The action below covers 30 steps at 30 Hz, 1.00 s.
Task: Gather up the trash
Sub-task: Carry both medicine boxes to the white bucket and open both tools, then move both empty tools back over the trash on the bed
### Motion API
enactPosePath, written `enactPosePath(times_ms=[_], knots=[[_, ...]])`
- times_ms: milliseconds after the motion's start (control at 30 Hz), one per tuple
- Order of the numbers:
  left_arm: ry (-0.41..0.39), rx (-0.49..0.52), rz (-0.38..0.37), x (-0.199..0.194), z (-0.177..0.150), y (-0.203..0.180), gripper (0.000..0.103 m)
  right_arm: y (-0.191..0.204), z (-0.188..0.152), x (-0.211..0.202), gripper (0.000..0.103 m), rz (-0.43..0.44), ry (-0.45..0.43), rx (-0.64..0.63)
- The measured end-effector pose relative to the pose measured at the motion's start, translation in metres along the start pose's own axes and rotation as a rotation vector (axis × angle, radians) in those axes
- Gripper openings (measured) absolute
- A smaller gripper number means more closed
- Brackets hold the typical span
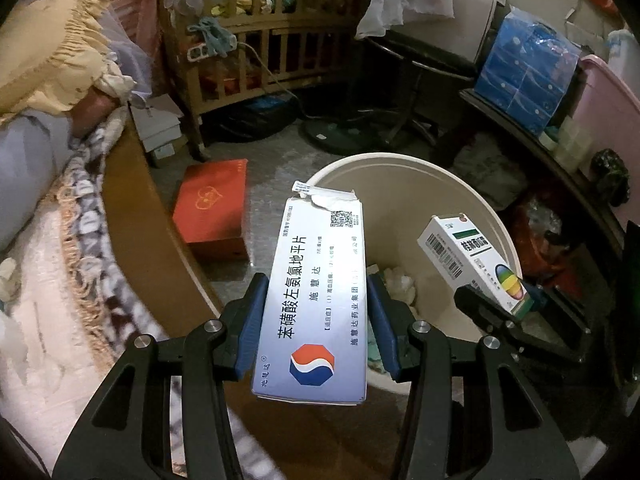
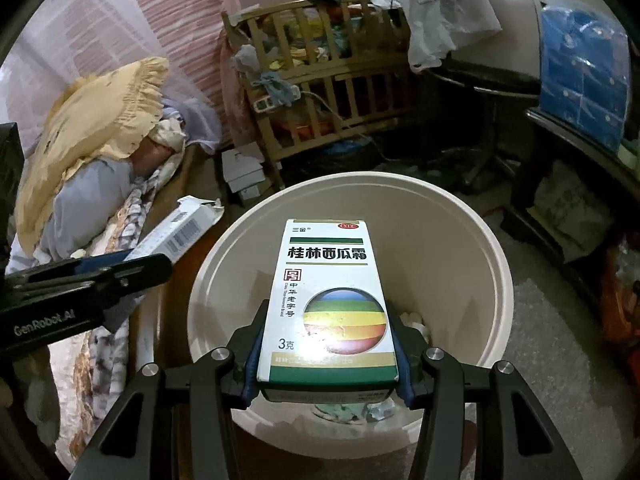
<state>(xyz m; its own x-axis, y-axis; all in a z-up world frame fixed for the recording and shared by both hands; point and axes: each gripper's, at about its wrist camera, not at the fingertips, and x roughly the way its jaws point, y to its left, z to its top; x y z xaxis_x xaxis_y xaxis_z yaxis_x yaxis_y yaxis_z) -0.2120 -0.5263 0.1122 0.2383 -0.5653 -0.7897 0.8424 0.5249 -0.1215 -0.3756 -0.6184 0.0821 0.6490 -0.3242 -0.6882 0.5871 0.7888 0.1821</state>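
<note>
My left gripper (image 1: 318, 292) is shut on a long pale blue medicine box (image 1: 316, 304) with a torn top flap, held at the left rim of a white waste bin (image 1: 452, 184). My right gripper (image 2: 326, 320) is shut on a white and green medicine box (image 2: 326, 304) with a striped ball on it, held over the bin's (image 2: 472, 248) opening. Each box also shows in the other view: the green box (image 1: 472, 260) at right, the blue box (image 2: 180, 228) at left. Crumpled tissue (image 2: 416, 322) lies in the bin.
A bed with a patterned blanket (image 1: 60, 280) and a yellow pillow (image 1: 48, 64) is at the left. A red box (image 1: 212, 212) lies on the floor. A wooden crib (image 1: 256, 32), a fan base (image 1: 340, 136) and a dark shelf with blue tissue packs (image 1: 524, 68) stand behind.
</note>
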Motion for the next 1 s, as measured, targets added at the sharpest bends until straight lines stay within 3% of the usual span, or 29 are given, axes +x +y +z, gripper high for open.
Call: enactPosePath(times_ms=[300, 400, 500, 633, 767, 1000], knots=[[0.01, -0.024, -0.061, 0.017, 0.008, -0.001, 0.048, -0.01, 0.004, 0.003, 0.05, -0.042, -0.016, 0.036], [0.014, -0.042, -0.098, 0.016, 0.01, 0.001, 0.052, -0.012, 0.005, 0.004, 0.053, -0.052, -0.017, 0.059], [0.02, -0.051, -0.112, 0.014, 0.009, 0.004, 0.058, -0.012, 0.005, 0.002, 0.065, -0.05, -0.026, 0.069], [0.033, -0.062, -0.117, 0.008, 0.005, 0.01, 0.058, -0.01, 0.004, 0.003, 0.065, -0.042, -0.022, 0.068], [0.017, -0.047, -0.07, -0.007, -0.002, 0.019, 0.058, -0.002, 0.002, 0.003, 0.065, -0.02, -0.023, 0.042], [-0.038, 0.0, 0.079, -0.044, -0.027, 0.047, 0.058, 0.025, -0.005, 0.0, 0.065, 0.023, -0.042, -0.043]])
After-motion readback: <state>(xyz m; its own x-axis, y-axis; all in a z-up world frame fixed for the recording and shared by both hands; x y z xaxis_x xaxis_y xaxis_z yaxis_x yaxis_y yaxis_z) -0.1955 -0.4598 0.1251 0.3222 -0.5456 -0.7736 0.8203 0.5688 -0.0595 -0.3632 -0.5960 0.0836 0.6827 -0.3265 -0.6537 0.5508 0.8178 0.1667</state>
